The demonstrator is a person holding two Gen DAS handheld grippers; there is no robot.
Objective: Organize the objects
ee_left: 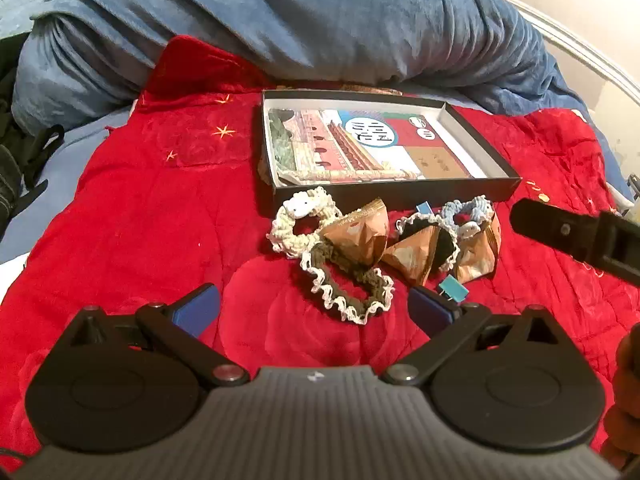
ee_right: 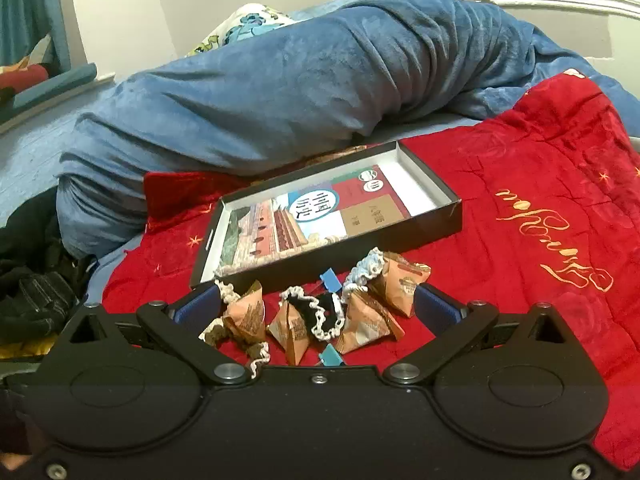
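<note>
box point(ee_left: 394, 190) 1 | book point(ee_left: 360, 144) 1 | scrunchies point(ee_left: 348, 288) 4 | packets point(ee_left: 360, 236) 3 | clips point(ee_left: 454, 288) 2

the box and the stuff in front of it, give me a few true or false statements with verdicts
1. The box has a book lying in it. True.
2. The hair ties and paper packets are inside the box. False: the white hair tie and the brown packets lie on the red blanket in front of it.
3. The left gripper holds a hair tie. False: it is open and empty.
4. The right gripper is open. True.
5. A blue clip lies near the packets. True.
</note>
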